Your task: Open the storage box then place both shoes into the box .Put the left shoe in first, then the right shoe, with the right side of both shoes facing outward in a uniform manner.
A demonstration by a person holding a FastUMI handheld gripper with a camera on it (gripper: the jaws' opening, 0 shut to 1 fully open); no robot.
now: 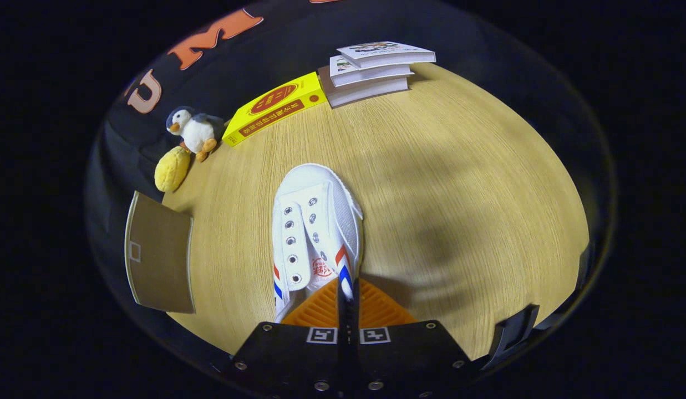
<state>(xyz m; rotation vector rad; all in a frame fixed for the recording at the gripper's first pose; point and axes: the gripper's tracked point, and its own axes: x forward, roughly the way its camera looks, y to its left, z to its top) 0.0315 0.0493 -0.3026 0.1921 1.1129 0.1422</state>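
Storage box: at the near left of the surface, well apart from the shoe; flat brown board, stiff and matte, with a small pale tag. It looks like a lid or flap seen from above, though the view is too warped here to say if it stands open.
Yellow soft toy: just beyond the box, rounded and fuzzy, at the far left.
Plush penguin: touching or just beside the yellow toy; white belly, grey back, orange feet, soft pile.
Yellow carton: far left of centre, a flat glossy cardboard pack lying on its broad face.
Shoe: centre, toe pointing away; white canvas with a smooth rubber toe cap, metal eyelets, no laces seen, red and blue stripes on both sides. Gripped at the heel end, likely so it can be carried as one piece to the box.
Hand-held gripper: fingers nearly together, pinching the shoe's right collar wall between ribbed pads, so it has the shoe in hold.
Books: far centre-right, three paperbacks stacked, offset.
Surface: pale wood-grain laminate, shadow cast across the right.
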